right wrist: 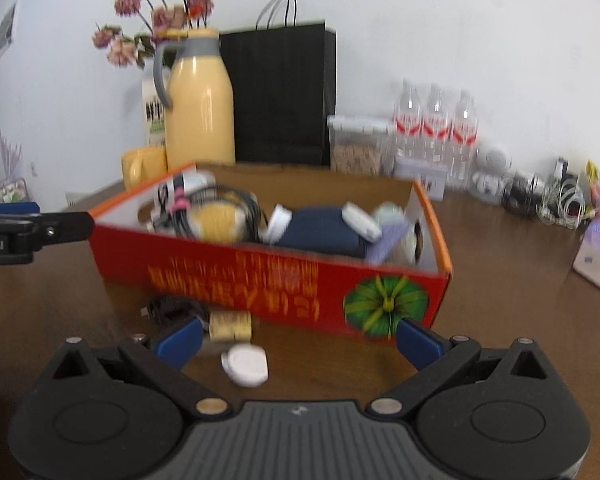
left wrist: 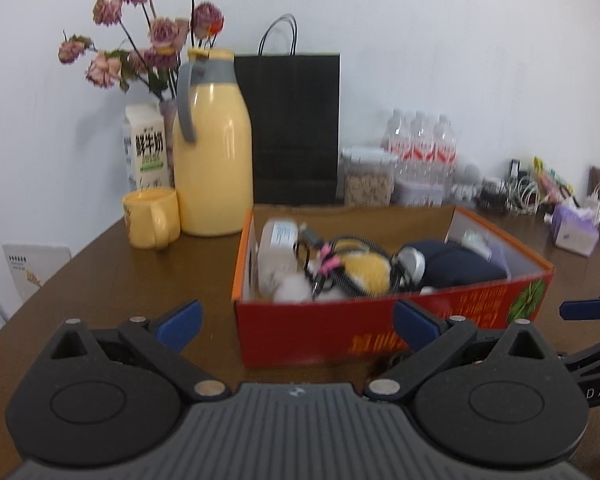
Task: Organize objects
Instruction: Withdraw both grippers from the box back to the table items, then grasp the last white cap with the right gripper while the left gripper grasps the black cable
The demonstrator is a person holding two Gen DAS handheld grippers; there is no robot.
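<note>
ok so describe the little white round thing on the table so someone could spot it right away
Find the red cardboard box on the brown table. Just in front of its long printed side lie three small loose items. The white round case is the nearest, flat and pale, beside a tan cork-like cylinder and a black tangled cable.

**What we cannot make out**

We cannot read the yellow print on the red box (right wrist: 268, 276); motion blurs it. The black cable (right wrist: 168, 309) before it is partly hidden by a blue finger. Inside the box, things overlap and several stay unclear. The left gripper (right wrist: 32, 228) is cut off at the right wrist view's edge.
</note>
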